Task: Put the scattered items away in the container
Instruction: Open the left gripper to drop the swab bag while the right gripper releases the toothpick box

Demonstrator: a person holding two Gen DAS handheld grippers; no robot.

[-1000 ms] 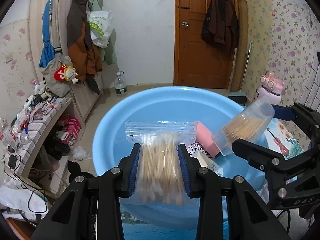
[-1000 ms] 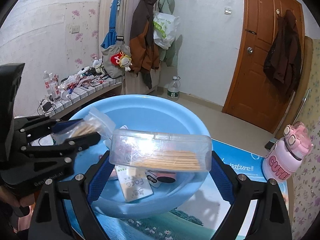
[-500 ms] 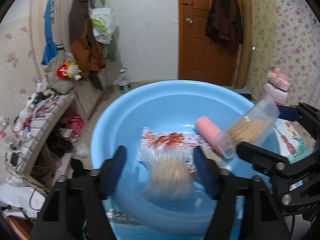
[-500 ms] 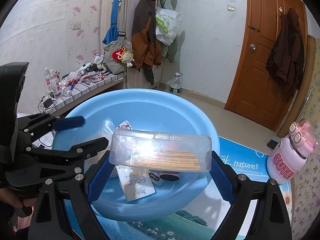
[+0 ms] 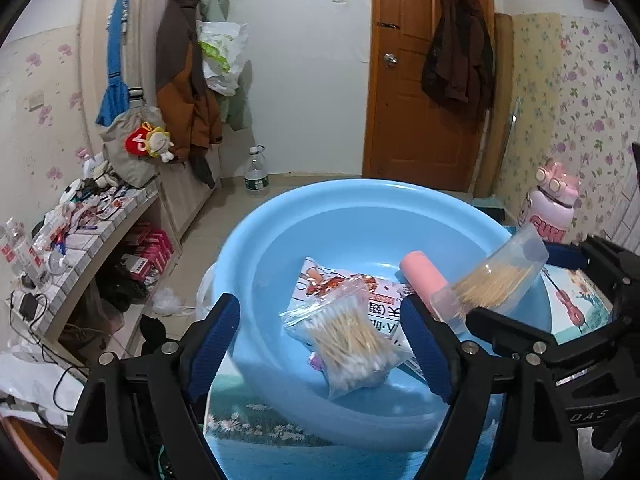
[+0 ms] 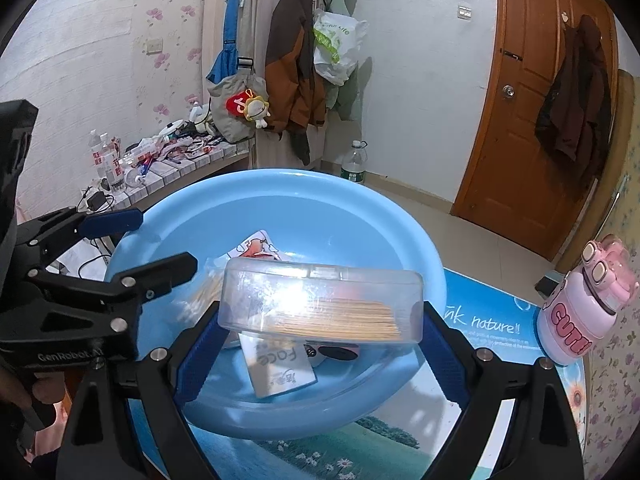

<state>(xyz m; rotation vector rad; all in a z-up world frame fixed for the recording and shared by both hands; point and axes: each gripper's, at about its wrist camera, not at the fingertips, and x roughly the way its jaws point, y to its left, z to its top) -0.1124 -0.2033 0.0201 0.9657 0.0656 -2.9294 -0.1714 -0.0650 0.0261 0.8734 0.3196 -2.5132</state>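
Left claw (image 5: 320, 346): jaws spread wide with nothing between them, poised over the near rim of the blue basin (image 5: 360, 216)
Right claw (image 6: 320, 344): pinched on the ends of a clear box of toothpicks (image 6: 320, 304), held level above the basin
Cotton swab bag (image 5: 348, 344): lying inside the basin just ahead of the left claw's blue pads, on top of a printed packet (image 5: 340, 284)
Change: a second ago the left claw was squeezing this bag; half a second ago it was dropping; now it lies loose in the basin
Pink tube (image 5: 422, 276): in the basin, ahead and to the right of the left claw
Writing: "Face" on a white card (image 6: 280, 364) under the right claw's box; "nature!!" on the table mat (image 6: 492, 324); "GenRobot" on the left claw's body; "CUTE", partly cut off, on the pink bottle (image 6: 580, 320)
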